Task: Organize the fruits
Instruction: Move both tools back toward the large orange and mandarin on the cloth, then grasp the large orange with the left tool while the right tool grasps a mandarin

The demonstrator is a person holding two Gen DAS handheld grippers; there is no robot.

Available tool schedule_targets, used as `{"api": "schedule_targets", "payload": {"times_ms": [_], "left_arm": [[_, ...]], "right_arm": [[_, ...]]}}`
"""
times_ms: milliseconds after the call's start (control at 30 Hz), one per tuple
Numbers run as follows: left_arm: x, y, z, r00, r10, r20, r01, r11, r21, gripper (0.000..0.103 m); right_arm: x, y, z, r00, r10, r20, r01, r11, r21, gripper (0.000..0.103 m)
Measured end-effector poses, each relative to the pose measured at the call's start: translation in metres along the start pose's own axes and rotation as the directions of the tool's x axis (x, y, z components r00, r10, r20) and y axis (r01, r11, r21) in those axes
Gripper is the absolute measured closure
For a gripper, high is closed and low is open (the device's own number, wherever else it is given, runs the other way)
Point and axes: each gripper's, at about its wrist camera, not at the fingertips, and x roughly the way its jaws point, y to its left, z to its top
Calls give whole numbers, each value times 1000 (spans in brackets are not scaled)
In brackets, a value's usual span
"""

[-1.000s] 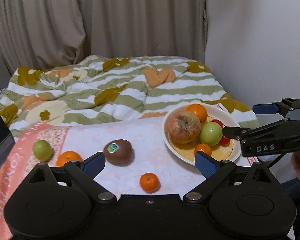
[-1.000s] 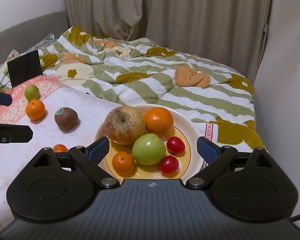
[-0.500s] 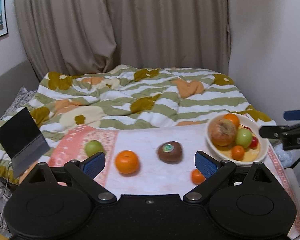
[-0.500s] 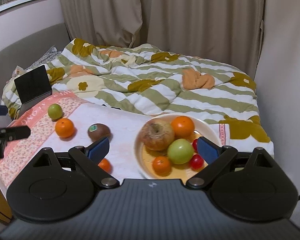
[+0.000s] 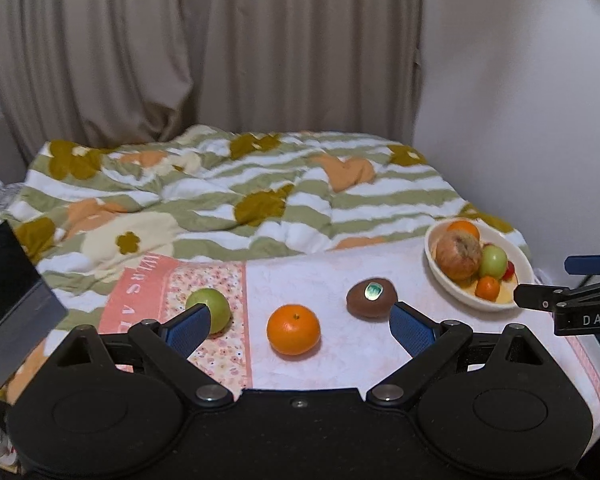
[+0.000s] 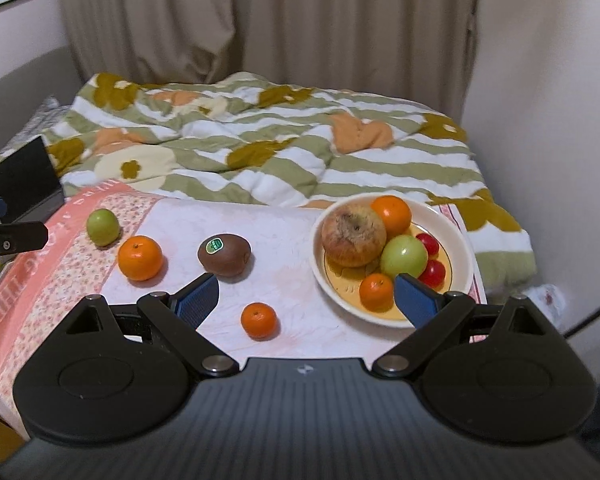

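Note:
A white bowl [image 6: 460, 240] [image 5: 518, 254] at the right of the table holds a brownish apple [image 6: 354, 236], an orange, a green apple, a small tangerine and two red fruits. Loose on the cloth lie a small green fruit [image 6: 103, 227] [image 5: 211, 309], an orange [image 6: 140, 258] [image 5: 293, 329], a brown kiwi with a sticker [image 6: 224, 255] [image 5: 373, 297] and a small tangerine [image 6: 259, 320]. My left gripper [image 5: 300, 326] is open, with the orange between its fingers' line. My right gripper [image 6: 306, 298] is open and empty above the small tangerine.
The table carries a white and pink floral cloth [image 6: 284, 236]. Behind it is a bed with a green striped quilt [image 6: 280, 152]. A dark tablet [image 6: 22, 180] [image 5: 10, 296] stands at the left. A wall [image 6: 548, 100] is on the right, curtains behind.
Both grippers have pulled back and shifted left. The left view now centres on the orange and kiwi; the bowl has slid to the right edge. No fruit has moved.

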Motion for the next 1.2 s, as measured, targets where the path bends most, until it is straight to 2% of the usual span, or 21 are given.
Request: {"api": "schedule_targets", "payload": {"times_ms": [233, 467, 733, 1000, 1067, 1200], "left_arm": [[38, 32, -4, 994, -83, -66, 87, 994, 67, 5], [89, 48, -7, 975, -157, -156, 162, 987, 20, 5], [135, 43, -11, 962, -179, -207, 181, 983, -12, 7], [167, 33, -16, 949, -185, -255, 184, 982, -28, 25], [171, 31, -17, 948, -183, -261, 183, 983, -24, 35], [175, 28, -18, 951, -167, -259, 174, 985, 2, 39]], "right_arm": [[22, 32, -13, 997, -77, -29, 79, 995, 65, 0], [66, 54, -29, 982, -155, -104, 159, 987, 35, 0], [103, 54, -41, 980, -121, -155, 137, 986, 98, 0], [126, 54, -44, 977, -113, -180, 133, 986, 98, 0], [129, 54, -45, 977, -106, -183, 126, 987, 98, 0], [135, 54, -46, 976, -104, -191, 124, 988, 97, 0]]}}
